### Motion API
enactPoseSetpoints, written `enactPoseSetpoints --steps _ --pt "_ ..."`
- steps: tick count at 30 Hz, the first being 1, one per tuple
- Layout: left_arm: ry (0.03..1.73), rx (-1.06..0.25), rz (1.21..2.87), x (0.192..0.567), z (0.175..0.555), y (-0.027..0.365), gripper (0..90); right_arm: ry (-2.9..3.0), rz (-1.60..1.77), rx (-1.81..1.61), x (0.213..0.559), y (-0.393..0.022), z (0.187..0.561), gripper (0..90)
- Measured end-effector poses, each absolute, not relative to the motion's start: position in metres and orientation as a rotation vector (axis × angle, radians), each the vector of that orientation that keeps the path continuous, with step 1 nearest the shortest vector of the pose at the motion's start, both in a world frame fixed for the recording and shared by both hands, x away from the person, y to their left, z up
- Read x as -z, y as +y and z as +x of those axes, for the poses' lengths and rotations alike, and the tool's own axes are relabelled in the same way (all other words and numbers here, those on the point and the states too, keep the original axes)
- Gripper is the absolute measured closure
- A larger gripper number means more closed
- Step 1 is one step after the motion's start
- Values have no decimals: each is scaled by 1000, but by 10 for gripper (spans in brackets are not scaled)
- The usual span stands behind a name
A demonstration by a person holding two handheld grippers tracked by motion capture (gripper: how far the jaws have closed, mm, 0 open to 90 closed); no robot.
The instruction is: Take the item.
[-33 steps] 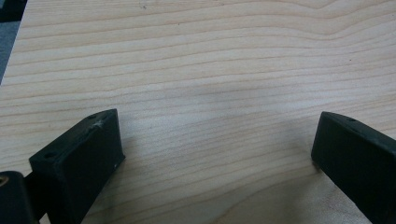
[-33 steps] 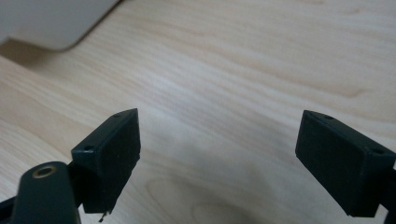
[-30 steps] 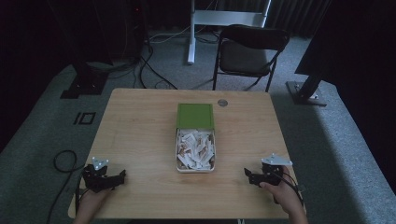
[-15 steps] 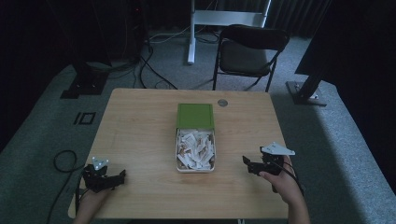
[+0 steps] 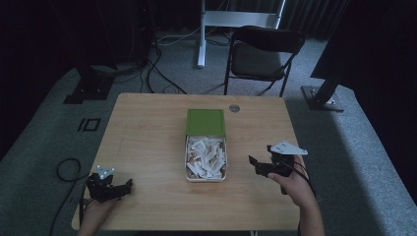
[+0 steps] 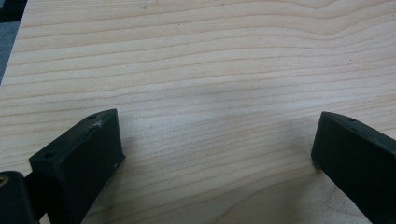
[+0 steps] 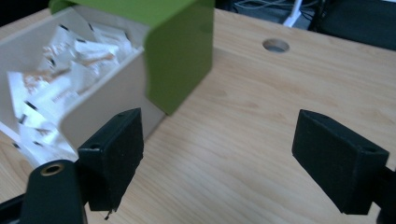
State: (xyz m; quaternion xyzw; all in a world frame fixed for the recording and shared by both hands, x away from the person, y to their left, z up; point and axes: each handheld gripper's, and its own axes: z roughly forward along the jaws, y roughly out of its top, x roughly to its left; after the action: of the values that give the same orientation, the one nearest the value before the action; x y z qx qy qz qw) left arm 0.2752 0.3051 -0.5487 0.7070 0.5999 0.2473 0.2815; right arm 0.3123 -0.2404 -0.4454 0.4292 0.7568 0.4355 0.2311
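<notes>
A white box [image 5: 205, 173] full of small white packets [image 5: 204, 155] sits mid-table, with its green lid [image 5: 205, 122] lying open behind it. My right gripper [image 5: 254, 164] hovers open just right of the box, jaws pointing at it. In the right gripper view the box wall [image 7: 100, 112] and upright green lid [image 7: 180, 60] stand ahead on the left, and the right gripper [image 7: 219, 154] holds nothing. My left gripper [image 5: 128, 187] rests open near the table's front left corner. The left gripper [image 6: 212, 154] has only bare wood between its jaws.
The wooden table [image 5: 147, 132] has a round cable hole [image 5: 234, 108] behind the lid. A black folding chair [image 5: 260, 54] and a white stand [image 5: 201, 29] are beyond the far edge. Cables lie on the grey carpet at left [image 5: 64, 169].
My right gripper has lifted and moved left and forward toward the box. The left gripper has stayed where it was.
</notes>
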Motion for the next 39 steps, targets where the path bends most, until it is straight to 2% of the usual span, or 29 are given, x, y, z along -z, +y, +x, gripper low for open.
enactPoseSetpoints --steps 16,39 --pt "1608 -663 1892 549 275 305 27 2129 1061 -1264 423 -199 328 165" --pt "1607 -664 1894 549 275 305 27 2206 982 -1269 419 -153 342 166"
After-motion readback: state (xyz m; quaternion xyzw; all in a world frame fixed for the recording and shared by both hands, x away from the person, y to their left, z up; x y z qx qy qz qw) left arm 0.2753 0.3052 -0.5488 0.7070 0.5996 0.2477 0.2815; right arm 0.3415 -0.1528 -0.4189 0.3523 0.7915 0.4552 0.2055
